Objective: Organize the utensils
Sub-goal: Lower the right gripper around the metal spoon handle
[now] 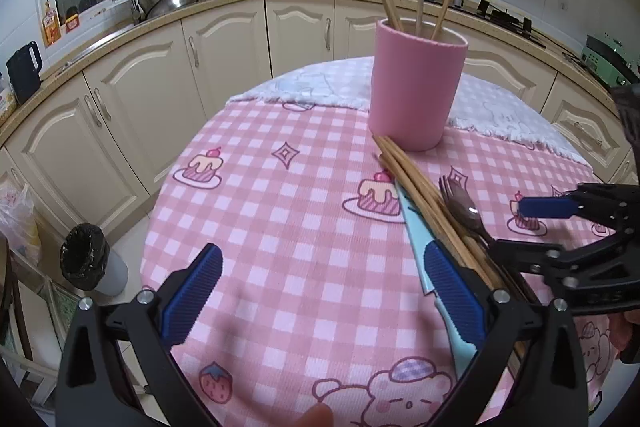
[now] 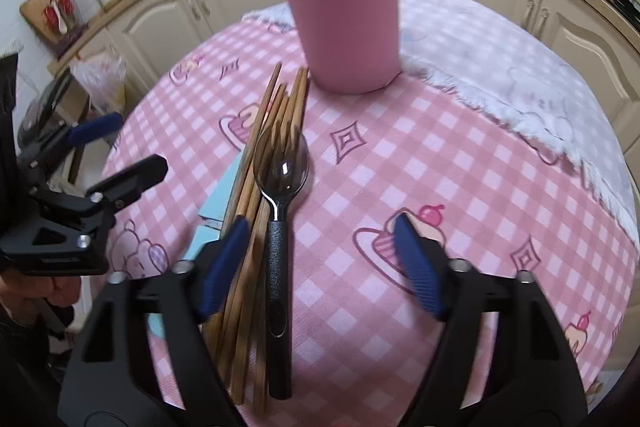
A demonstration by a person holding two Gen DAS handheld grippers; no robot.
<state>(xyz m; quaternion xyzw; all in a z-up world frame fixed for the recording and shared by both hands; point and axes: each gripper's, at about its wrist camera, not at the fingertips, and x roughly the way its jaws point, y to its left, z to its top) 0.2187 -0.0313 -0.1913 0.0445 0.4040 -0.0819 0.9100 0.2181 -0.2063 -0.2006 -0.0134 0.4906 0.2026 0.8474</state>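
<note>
So the right gripper [image 2: 320, 267] is hovering low over the pile with its jaws spread wide and nothing in them. The spoon with the shiny metal bowl and black textured handle [image 2: 279, 247] lies on the pink checked tabletop [image 2: 460, 167] right between those jaws, long axis running straight away from the camera toward the tall pink cup holding three wooden chopsticks [image 2: 340, 23]. Just left of it, touching, is the bundle of loose brown wooden chopsticks [image 2: 256, 187], over a light blue knife [image 1: 436, 267]. The left gripper [image 1: 320, 295] is open too, empty, off to the pile's left side. Right hand's clearly closer and already lined up, I'd guess it pinches the spoon handle crosswise next.
</note>
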